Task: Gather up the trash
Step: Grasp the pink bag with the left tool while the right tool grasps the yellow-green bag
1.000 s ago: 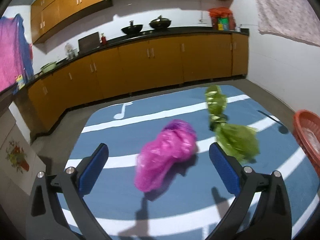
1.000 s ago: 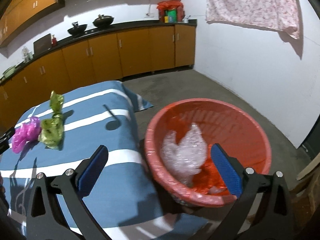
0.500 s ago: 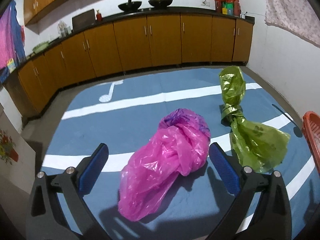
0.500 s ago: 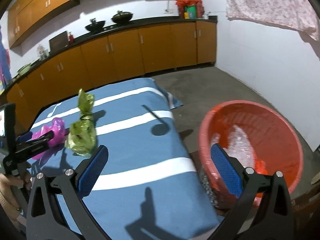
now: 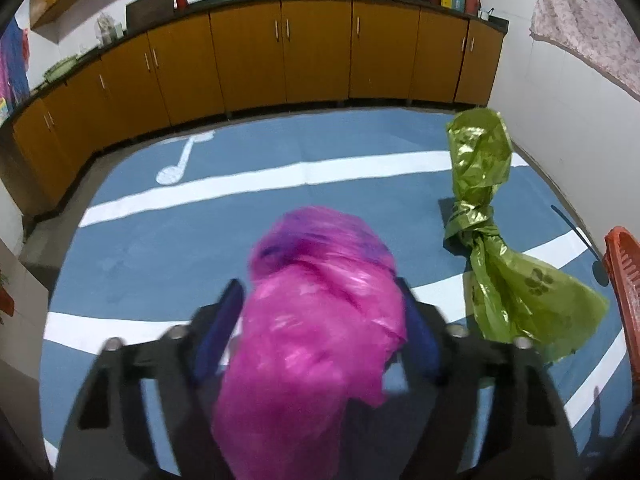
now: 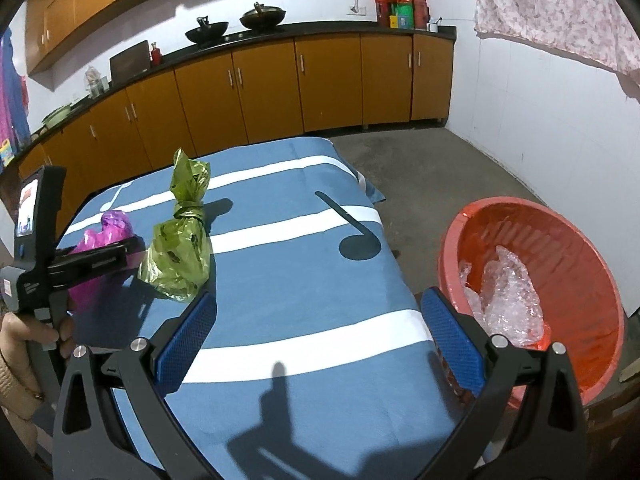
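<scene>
A crumpled pink plastic bag [image 5: 312,360] lies on the blue cloth with white stripes [image 5: 280,148]. My left gripper [image 5: 318,284] straddles it and its jaws are closing. The right pad touches the bag; a sliver of cloth still shows beside the left pad. In the right wrist view the same bag [image 6: 114,222] sits under the left gripper [image 6: 120,254]. A knotted green plastic bag [image 5: 500,280] [image 6: 180,256] lies just right of it. My right gripper [image 6: 316,308] hangs open over the cloth's near right part with nothing between its fingers.
A red basin [image 6: 580,248] holding clear bubble wrap [image 6: 508,292] stands on the floor off the table's right edge. A hand [image 6: 24,332] grips the left tool's handle. Orange cabinets [image 6: 280,92] line the back wall; grey floor lies between them and the table.
The left gripper moved forward and down over the pink bag, and its jaws went from wide apart to close around it. The right gripper swung left, away from the basin.
</scene>
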### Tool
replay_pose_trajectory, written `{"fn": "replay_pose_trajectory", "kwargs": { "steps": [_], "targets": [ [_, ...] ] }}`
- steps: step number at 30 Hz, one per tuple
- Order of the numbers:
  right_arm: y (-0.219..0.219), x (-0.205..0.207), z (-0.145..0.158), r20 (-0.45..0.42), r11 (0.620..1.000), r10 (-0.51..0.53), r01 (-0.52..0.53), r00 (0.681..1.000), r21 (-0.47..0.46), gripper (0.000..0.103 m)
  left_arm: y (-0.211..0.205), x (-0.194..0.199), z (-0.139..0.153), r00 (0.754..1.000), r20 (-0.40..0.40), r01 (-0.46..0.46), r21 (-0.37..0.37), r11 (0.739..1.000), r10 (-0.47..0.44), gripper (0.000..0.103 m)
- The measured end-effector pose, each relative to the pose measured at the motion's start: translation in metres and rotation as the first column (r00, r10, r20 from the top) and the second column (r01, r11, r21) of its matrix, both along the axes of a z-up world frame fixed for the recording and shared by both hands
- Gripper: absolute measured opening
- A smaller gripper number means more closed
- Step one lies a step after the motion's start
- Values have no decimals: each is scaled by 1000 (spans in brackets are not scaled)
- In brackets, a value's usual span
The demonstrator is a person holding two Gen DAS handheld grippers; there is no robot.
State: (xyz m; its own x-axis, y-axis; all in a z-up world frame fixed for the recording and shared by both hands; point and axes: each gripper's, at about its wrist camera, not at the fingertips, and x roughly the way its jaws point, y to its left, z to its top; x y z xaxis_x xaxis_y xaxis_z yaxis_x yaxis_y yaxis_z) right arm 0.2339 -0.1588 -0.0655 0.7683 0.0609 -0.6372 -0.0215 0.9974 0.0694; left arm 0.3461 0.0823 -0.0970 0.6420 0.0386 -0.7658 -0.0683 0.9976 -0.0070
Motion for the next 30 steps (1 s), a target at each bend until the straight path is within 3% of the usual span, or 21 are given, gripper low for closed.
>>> {"fn": "replay_pose_trajectory", "kwargs": {
  "steps": [4, 11, 21, 22, 26, 30],
  "targets": [
    [8, 3, 0, 0, 1000, 16, -16, 1000, -13, 101, 10, 1, -1, 1000, 5, -12, -43, 999, 12, 64],
    [32, 14, 4, 11, 998, 62, -62, 998, -21, 101, 37, -23, 2, 998, 39, -38, -35, 999, 39, 64],
    [101, 57, 15, 64, 991, 136, -135, 989, -19, 100, 96, -75, 17, 988, 96, -120, 6, 993, 119, 64],
    [109, 66, 13, 56, 991, 137, -137, 989, -11, 100, 100, -79, 18, 988, 96, -126, 6, 992, 124, 64],
    [128, 101, -7, -38, 992, 129, -129, 991, 2, 80, 115, -90, 20, 983, 96, -154, -1, 988, 154, 64],
    [134, 128, -30, -140, 996, 84, -87, 987, -14, 77, 126, -97, 22, 979, 98, -177, -18, 984, 178, 64]
  ]
}}
